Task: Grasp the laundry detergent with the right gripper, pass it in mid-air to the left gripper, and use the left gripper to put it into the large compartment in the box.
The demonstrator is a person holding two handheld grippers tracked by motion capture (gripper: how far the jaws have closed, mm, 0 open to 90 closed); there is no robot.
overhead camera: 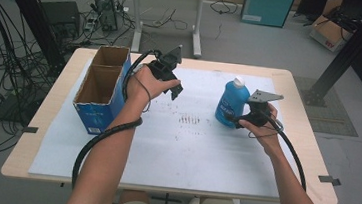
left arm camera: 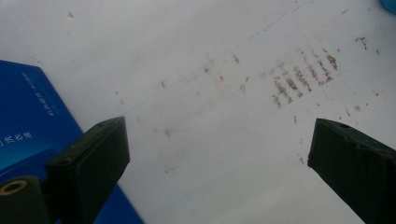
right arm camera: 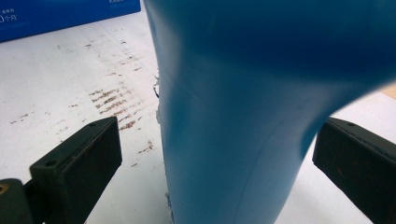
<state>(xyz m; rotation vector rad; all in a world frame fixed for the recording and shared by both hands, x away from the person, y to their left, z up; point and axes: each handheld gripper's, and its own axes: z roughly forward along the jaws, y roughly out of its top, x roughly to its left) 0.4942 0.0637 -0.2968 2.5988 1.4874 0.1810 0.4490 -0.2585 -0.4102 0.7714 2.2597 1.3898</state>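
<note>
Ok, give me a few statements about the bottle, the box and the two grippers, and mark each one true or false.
1. The blue bottle stands upright on the white mat. True.
2. The right gripper is shut tight on the bottle. False: its jaws stand open on either side of the bottle, with a gap showing at the left jaw.
3. The left gripper holds nothing between its jaws. True.
4. The cardboard box lies on its side with its flaps closed. False: it stands with its open top facing up.
5. The bottle has a red cap. False: its cap is white.
</note>
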